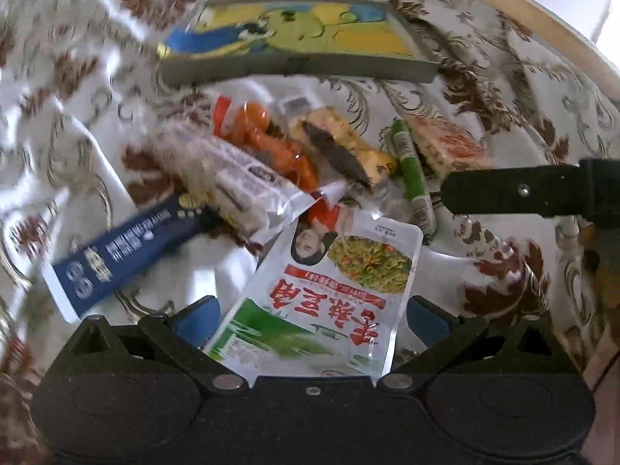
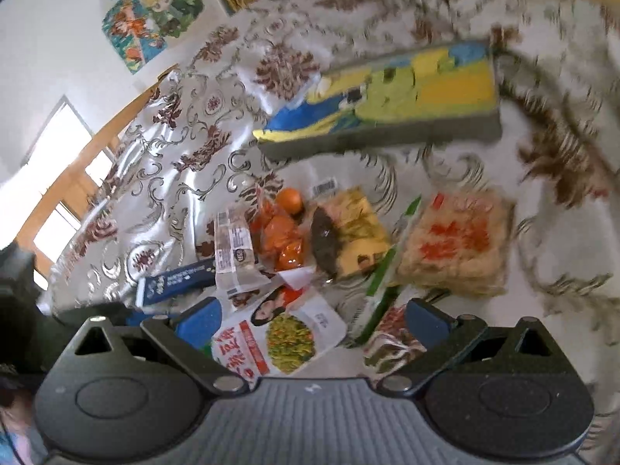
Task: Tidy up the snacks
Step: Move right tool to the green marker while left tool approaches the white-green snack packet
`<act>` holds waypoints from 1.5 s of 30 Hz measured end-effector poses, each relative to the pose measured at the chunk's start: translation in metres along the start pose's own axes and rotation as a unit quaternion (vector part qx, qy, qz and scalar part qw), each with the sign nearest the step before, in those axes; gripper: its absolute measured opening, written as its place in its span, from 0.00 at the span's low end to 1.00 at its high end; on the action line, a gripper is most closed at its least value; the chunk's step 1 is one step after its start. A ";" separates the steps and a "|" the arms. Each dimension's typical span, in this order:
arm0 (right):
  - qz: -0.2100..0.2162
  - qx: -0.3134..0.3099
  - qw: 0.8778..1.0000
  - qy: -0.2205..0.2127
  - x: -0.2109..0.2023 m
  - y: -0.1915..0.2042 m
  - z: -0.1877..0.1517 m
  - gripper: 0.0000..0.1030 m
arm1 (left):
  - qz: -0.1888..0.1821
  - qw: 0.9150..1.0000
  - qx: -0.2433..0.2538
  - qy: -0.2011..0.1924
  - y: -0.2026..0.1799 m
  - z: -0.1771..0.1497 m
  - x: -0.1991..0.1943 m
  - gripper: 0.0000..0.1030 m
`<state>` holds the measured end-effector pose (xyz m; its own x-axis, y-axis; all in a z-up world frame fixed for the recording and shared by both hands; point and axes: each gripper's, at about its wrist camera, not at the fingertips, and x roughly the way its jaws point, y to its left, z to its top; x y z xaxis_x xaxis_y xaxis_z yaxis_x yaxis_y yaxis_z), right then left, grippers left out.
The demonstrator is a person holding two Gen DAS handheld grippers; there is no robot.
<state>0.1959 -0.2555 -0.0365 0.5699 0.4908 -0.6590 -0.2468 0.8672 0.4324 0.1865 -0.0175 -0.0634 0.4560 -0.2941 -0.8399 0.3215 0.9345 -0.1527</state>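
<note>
On the cloth-covered surface, items by size:
tablecloth: white with brown flower print, wrinkled, covers the whole surface; wooden edge shows at the far right corner in the left view.
box: flat grey tray, cartoon print inside, lying at the far edge beyond the snacks; looks empty, likely the place the snacks go.
snack pile: loose heap mid-surface, packets overlapping, none in the box yet, so sorting has barely begun by my read.
white pouch: red lettering, noodle photo, nearest item; lies flat between the fingers of the left gripper, probable first pick.
cracker pack: pale square pack, red print, right side of the pile.
blue packet: long, dark, left end of the pile, partly under a clear wrapper.
clear wrapper: white-labelled bar, leaning over the blue packet.
orange pack: orange pieces in clear film, pile centre.
yellow pack: dark piece on top, beside the orange pack.
green stick: thin tube, between the yellow pack and the cracker pack.
left gripper: spread wide around the pouch, not clamping.
right gripper: spread, holding nothing, low over the pile's near edge; its black finger enters the left view from the right.
</note>
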 end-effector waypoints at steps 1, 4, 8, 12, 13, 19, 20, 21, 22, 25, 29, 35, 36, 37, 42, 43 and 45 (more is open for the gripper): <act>0.008 0.013 1.000 0.009 0.007 -0.005 0.004 1.00 | -0.004 1.000 -0.002 0.001 0.001 0.000 0.002 0.99; 0.008 0.033 0.999 0.018 0.020 -0.014 0.010 1.00 | -0.004 1.000 0.025 0.011 -0.004 0.002 0.012 0.99; 0.006 0.050 0.998 0.025 0.034 -0.021 0.015 0.98 | -0.006 0.997 0.067 0.026 -0.010 0.005 0.021 0.99; -0.006 0.031 0.999 0.027 0.048 -0.017 0.018 0.93 | -0.015 0.996 0.079 0.031 -0.012 0.009 0.027 0.99; -0.013 0.025 0.999 0.026 0.051 -0.015 0.019 0.91 | -0.018 0.996 0.080 0.030 -0.011 0.009 0.029 0.99; -0.071 0.019 0.996 0.040 0.064 -0.013 0.017 0.65 | -0.021 0.995 0.093 0.031 -0.014 0.008 0.031 0.99; -0.078 0.021 0.996 0.041 0.064 -0.014 0.017 0.59 | -0.021 0.995 0.097 0.032 -0.014 0.007 0.031 0.99; -0.081 0.025 0.996 0.040 0.065 -0.016 0.017 0.56 | -0.019 0.994 0.102 0.032 -0.015 0.006 0.031 0.99; -0.081 0.034 0.995 0.039 0.065 -0.019 0.017 0.55 | -0.017 0.994 0.107 0.032 -0.016 0.004 0.032 0.99; -0.084 0.054 0.994 0.044 0.068 -0.026 0.017 0.49 | -0.012 0.992 0.124 0.032 -0.019 -0.001 0.035 0.99; -0.096 0.033 0.994 0.048 0.072 -0.023 0.016 0.49 | -0.011 0.993 0.117 0.027 -0.016 -0.001 0.033 0.96; -0.113 0.006 0.992 0.057 0.073 -0.014 0.015 0.43 | -0.003 0.993 0.114 0.018 -0.016 -0.001 0.028 0.88; -0.116 0.005 0.991 0.060 0.072 -0.014 0.015 0.40 | -0.006 0.993 0.119 0.014 -0.018 -0.002 0.025 0.85; -0.119 0.006 0.991 0.062 0.072 -0.014 0.016 0.38 | -0.008 0.992 0.123 0.010 -0.020 -0.003 0.023 0.80; -0.119 0.022 0.990 0.067 0.067 -0.018 0.016 0.27 | -0.011 0.992 0.123 0.003 -0.023 -0.003 0.020 0.76; -0.118 0.023 0.990 0.068 0.068 -0.019 0.016 0.27 | -0.013 0.993 0.118 0.002 -0.022 -0.002 0.020 0.76; -0.115 0.027 0.991 0.068 0.070 -0.022 0.016 0.27 | -0.017 0.994 0.112 -0.003 -0.020 -0.001 0.018 0.74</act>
<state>0.2535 -0.2413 -0.0823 0.4949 0.2906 -0.8189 -0.0787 0.9536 0.2908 0.1878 -0.0417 -0.0762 0.4462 -0.3265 -0.8332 0.5134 0.8560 -0.0605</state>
